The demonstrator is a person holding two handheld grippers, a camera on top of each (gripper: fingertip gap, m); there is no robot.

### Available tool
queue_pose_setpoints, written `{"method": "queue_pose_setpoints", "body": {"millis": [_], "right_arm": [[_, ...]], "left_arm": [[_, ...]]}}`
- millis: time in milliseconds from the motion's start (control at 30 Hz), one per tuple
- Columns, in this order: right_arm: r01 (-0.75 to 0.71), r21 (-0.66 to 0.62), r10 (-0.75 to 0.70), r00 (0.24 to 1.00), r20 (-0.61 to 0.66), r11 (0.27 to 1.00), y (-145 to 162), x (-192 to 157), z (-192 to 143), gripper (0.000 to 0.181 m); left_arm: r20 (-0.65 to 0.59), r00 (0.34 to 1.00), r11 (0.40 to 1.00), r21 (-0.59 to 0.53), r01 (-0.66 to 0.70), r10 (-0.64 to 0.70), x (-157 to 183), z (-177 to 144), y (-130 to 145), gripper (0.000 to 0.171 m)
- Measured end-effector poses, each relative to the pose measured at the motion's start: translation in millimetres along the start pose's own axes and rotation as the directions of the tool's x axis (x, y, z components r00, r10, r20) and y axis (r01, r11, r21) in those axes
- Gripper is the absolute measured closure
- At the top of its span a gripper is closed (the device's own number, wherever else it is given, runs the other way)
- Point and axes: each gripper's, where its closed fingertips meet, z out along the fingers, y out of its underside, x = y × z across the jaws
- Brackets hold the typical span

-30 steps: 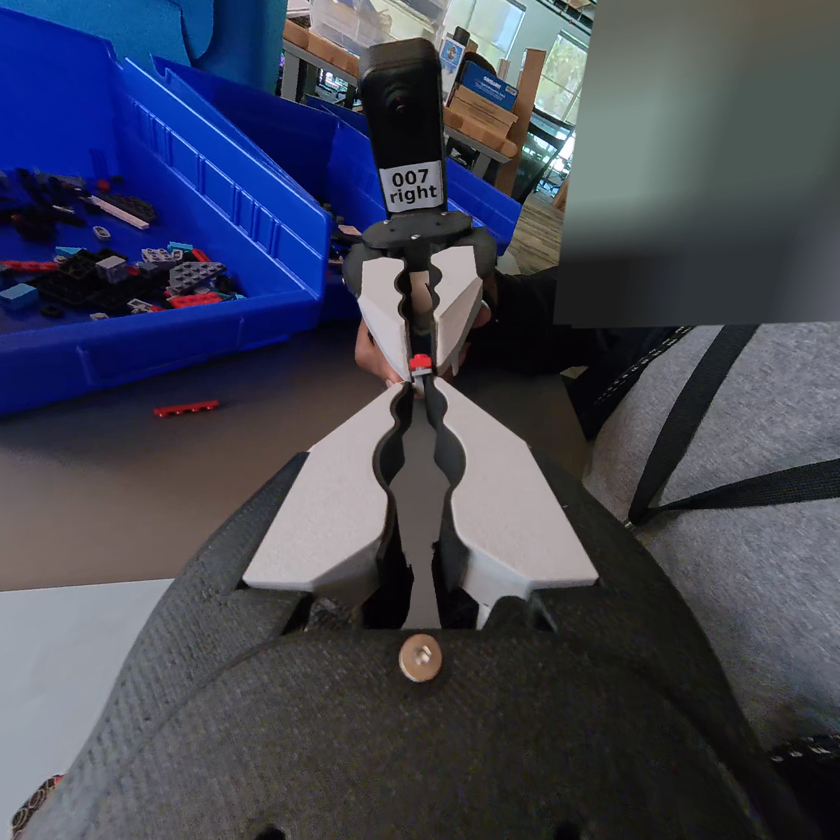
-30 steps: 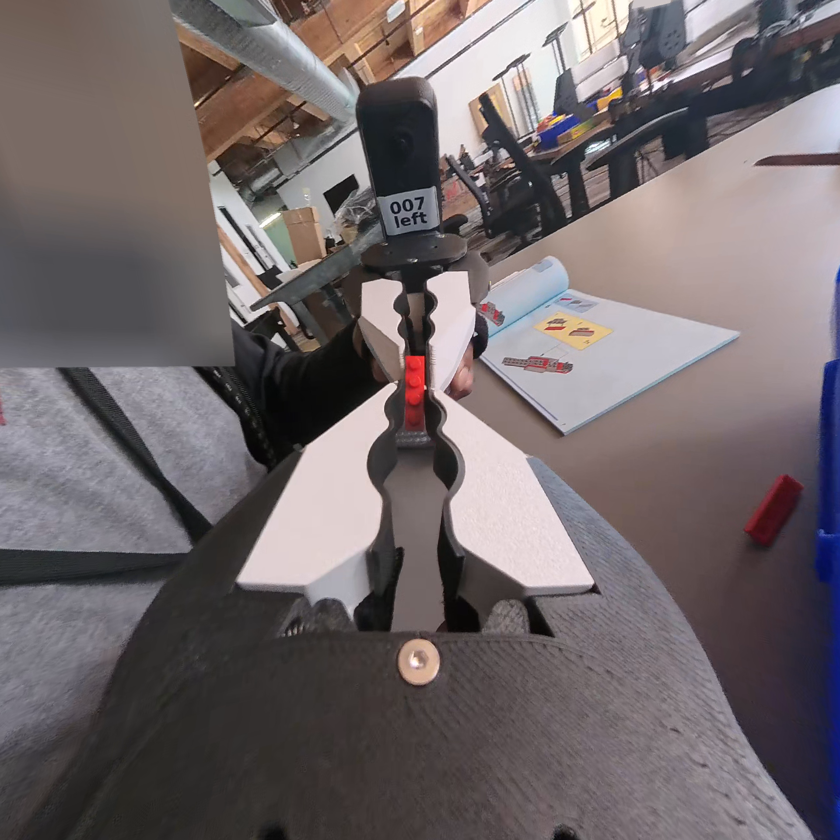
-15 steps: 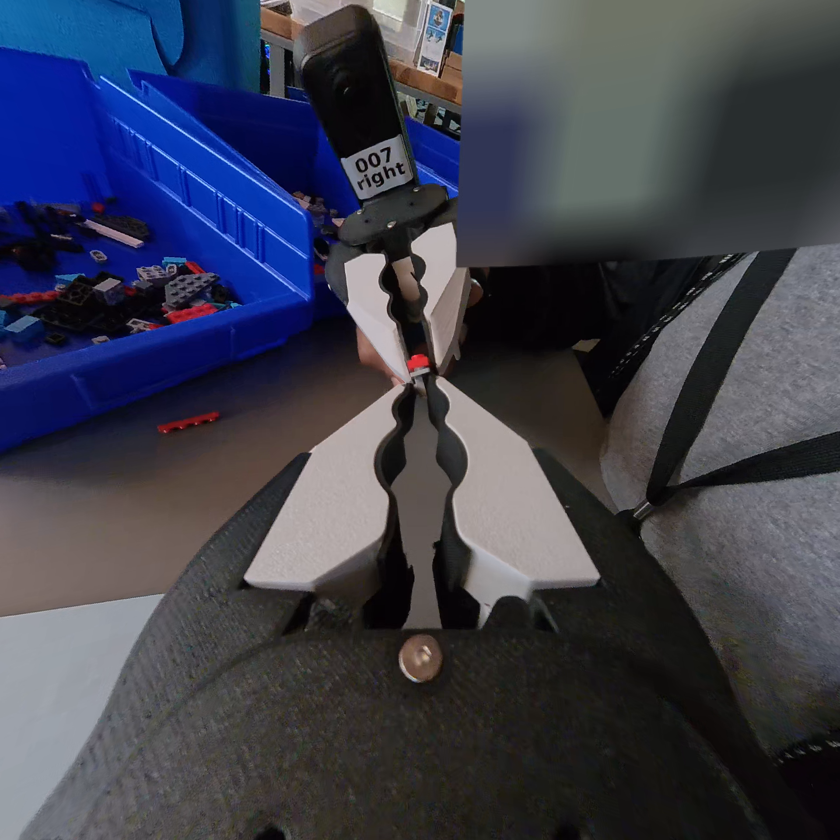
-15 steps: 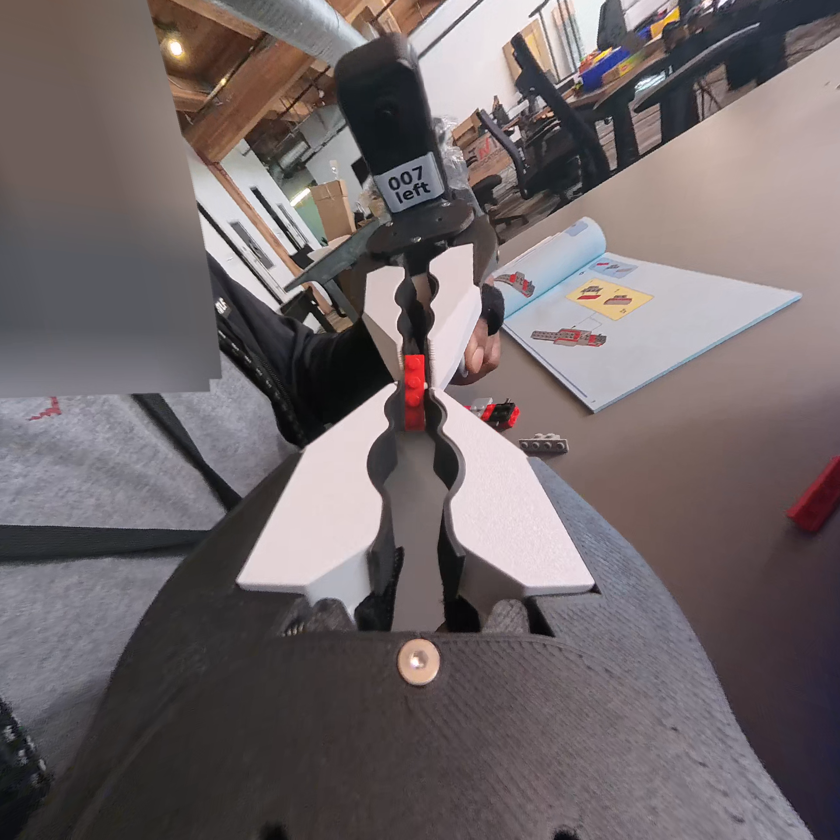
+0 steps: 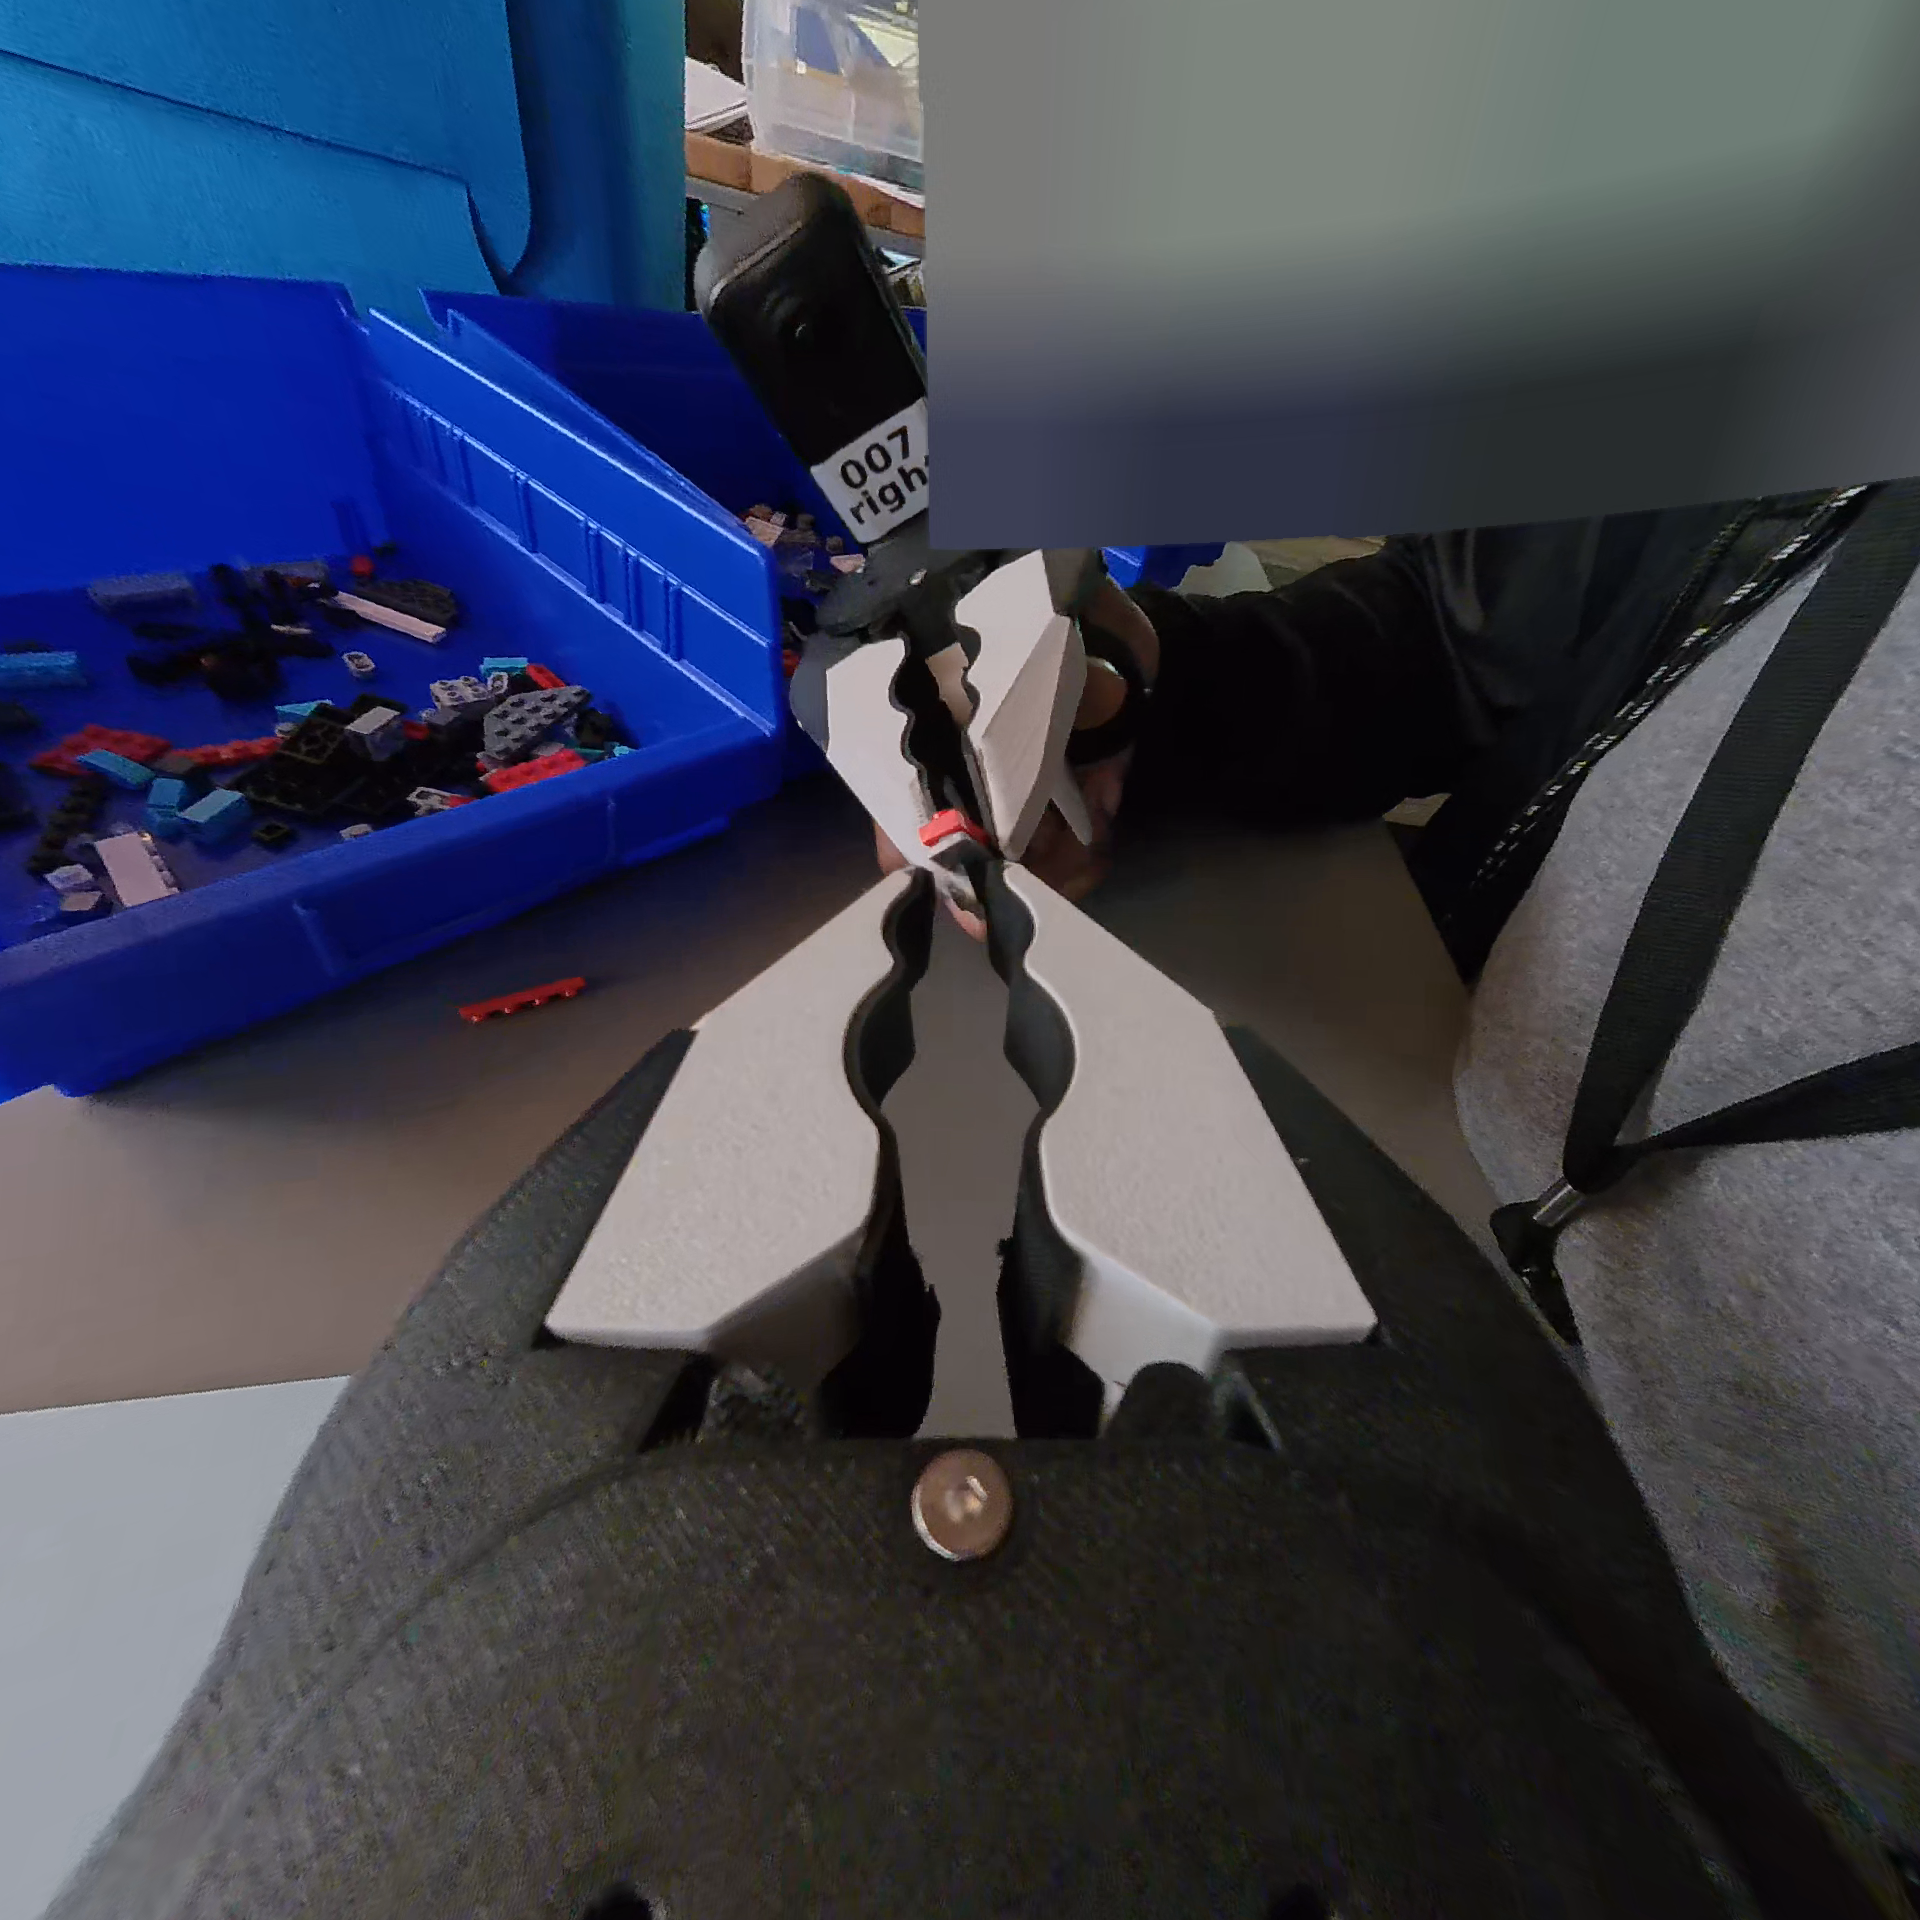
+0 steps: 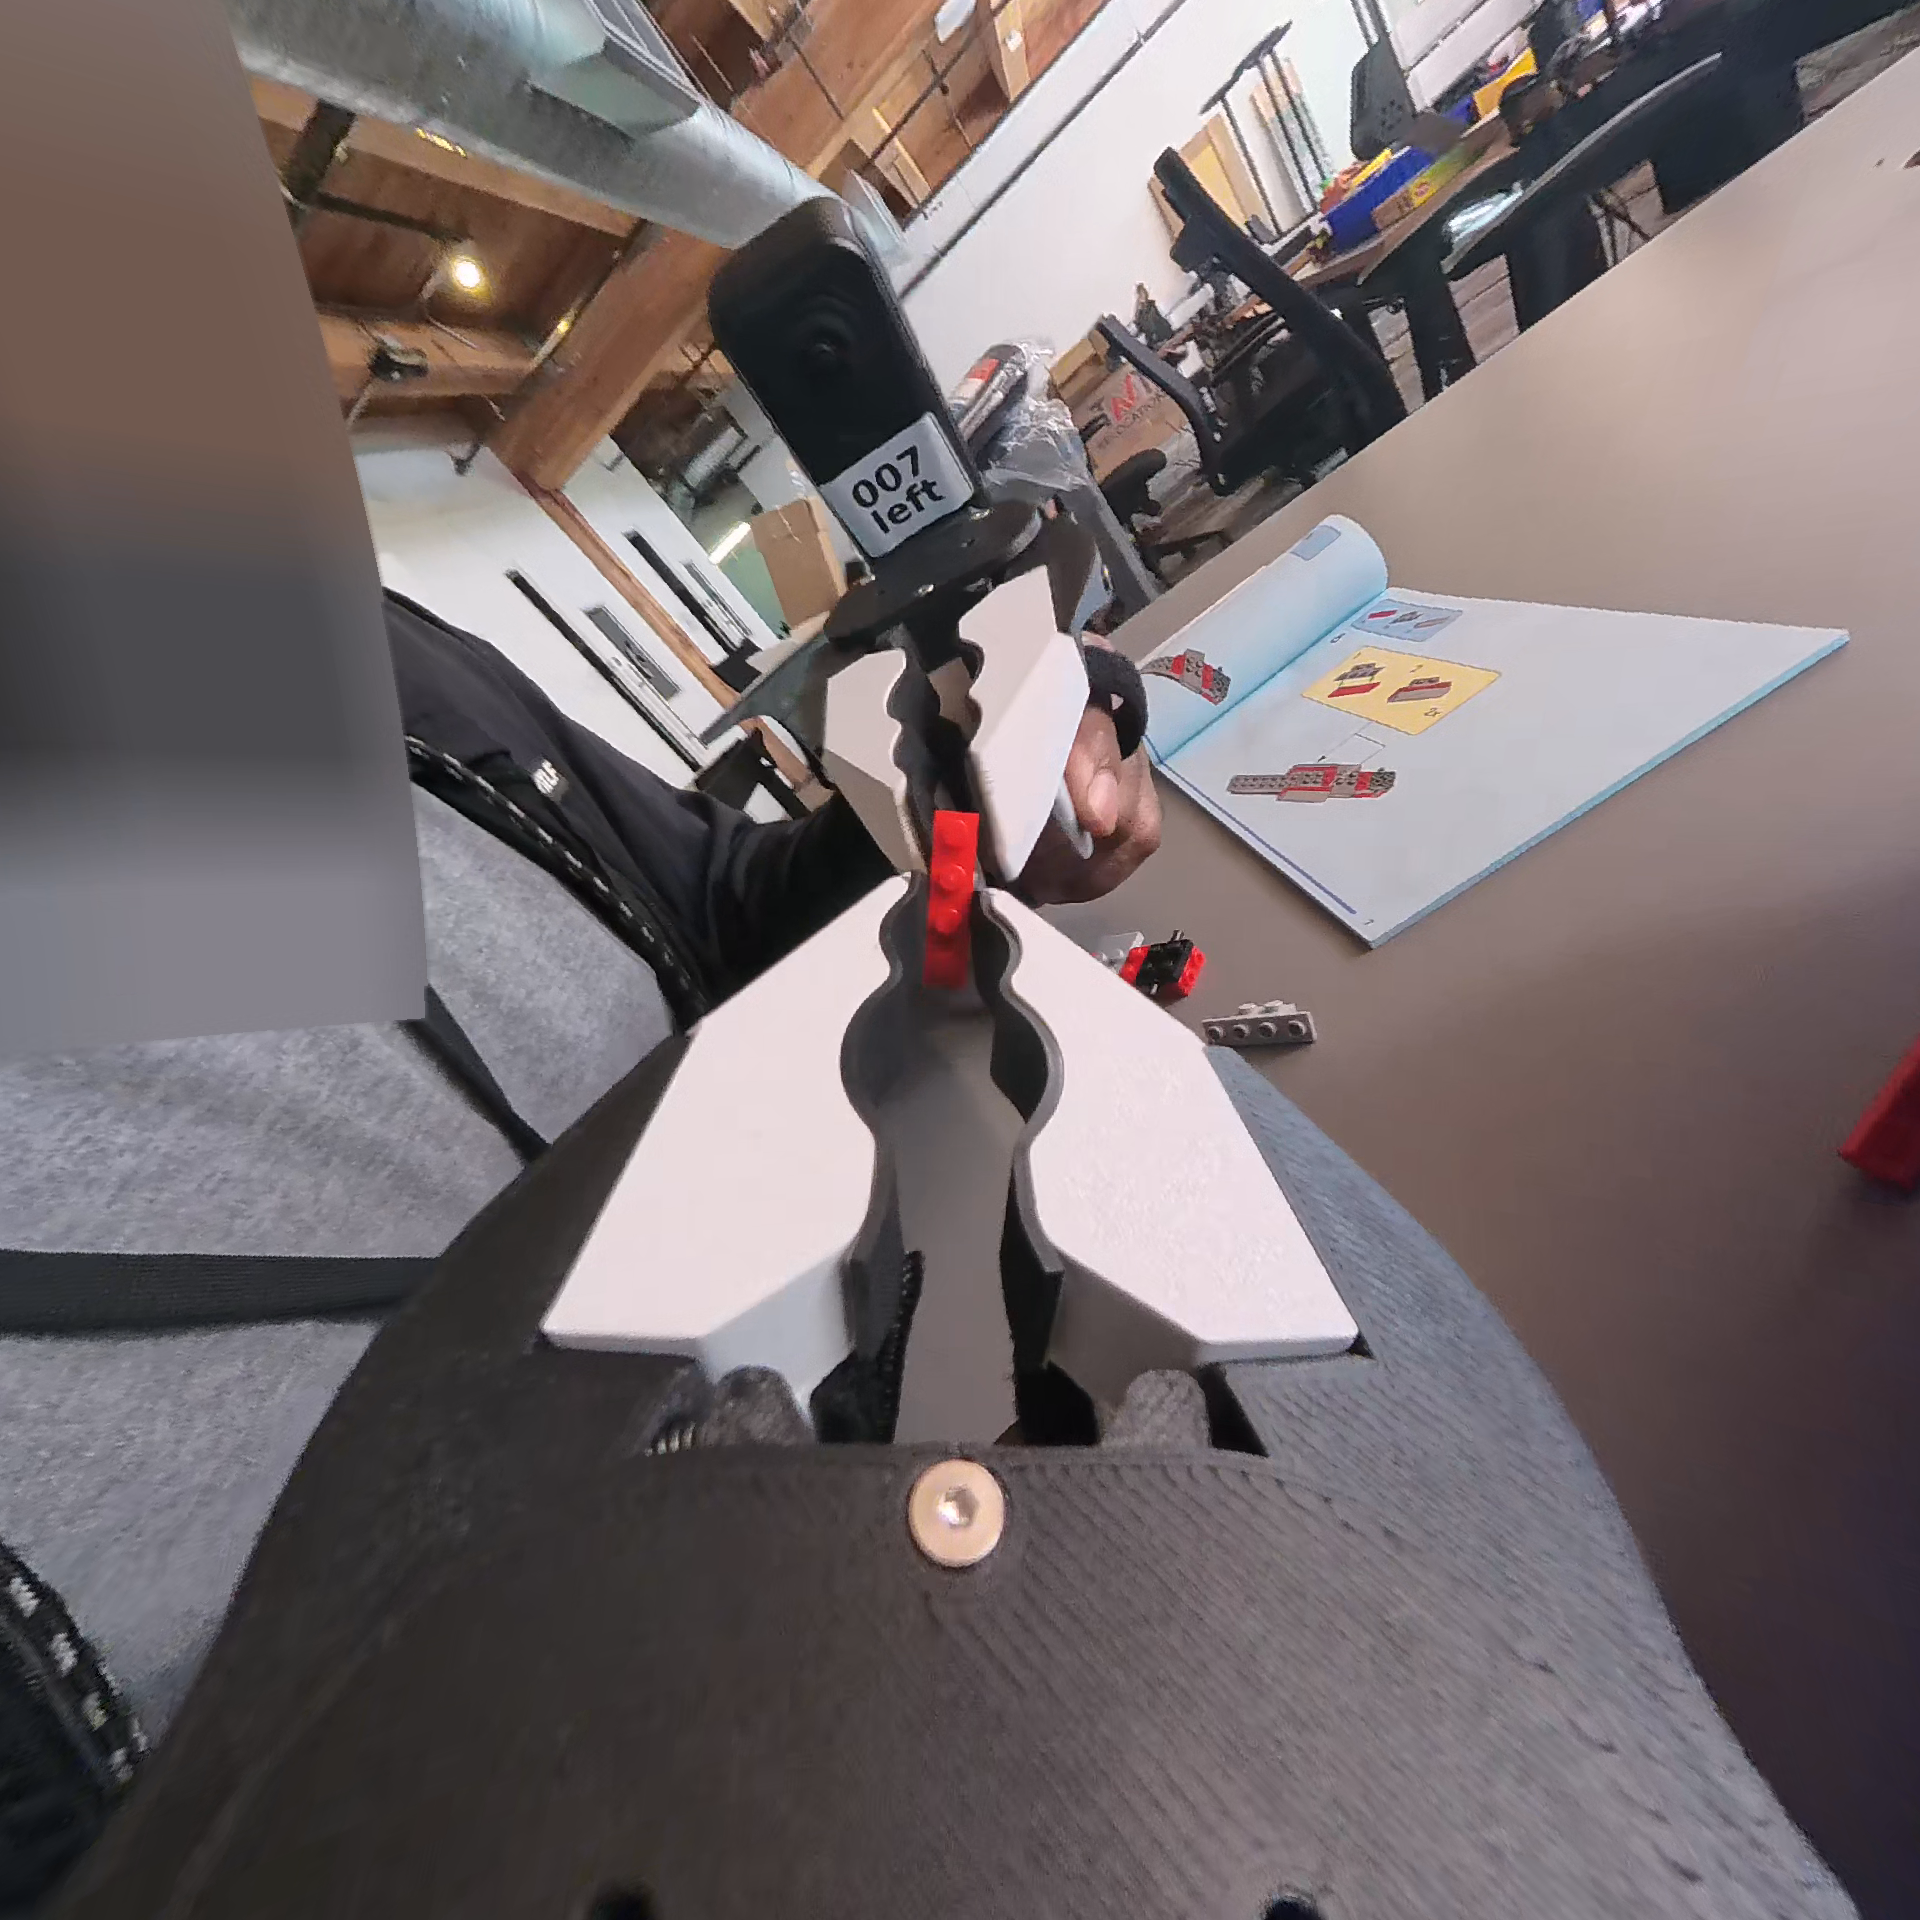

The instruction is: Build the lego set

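Observation:
A small lego assembly, a red studded plate [image 6: 954,894] with a grey piece under it, is held in the air between the two grippers. My right gripper [image 6: 951,909] is shut on its near end. My left gripper [image 5: 954,881] is shut on the other end, where a bit of red [image 5: 948,827] and grey shows. The grippers meet tip to tip; each shows opposite in the other's view, the right one [image 5: 961,821] and the left one [image 6: 940,821]. A hand holds each.
Blue bins [image 5: 416,894] of loose pieces stand at the left, with a red plate [image 5: 523,1003] on the table before them. An open instruction booklet [image 6: 1507,727], a small red-black build [image 6: 1164,961], a grey plate [image 6: 1259,1029] and a red brick [image 6: 1886,1132] lie on the table. The person's grey sweater is close by.
Both grippers stayed shut tip to tip on the assembly. The pair tilted and shifted together, bringing the small build and grey plate on the table into the right wrist view.

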Motion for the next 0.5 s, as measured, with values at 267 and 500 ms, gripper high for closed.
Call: {"method": "queue_pose_setpoints", "body": {"millis": [267,500], "right_arm": [[-0.081,0.021,0.080,0.995,0.055,0.997,-0.7,-1.7,-0.4,0.172],[-0.132,-0.013,0.133,0.985,0.110,0.991,5.0,-9.2,3.4,0.172]], "left_arm": [[0.019,1.000,1.000,0.022,-0.010,0.010,-2.4,-1.3,-2.8,0.149],[-0.010,0.994,0.993,0.026,-0.113,0.113,6.1,-4.1,-2.4,0.144]]}}
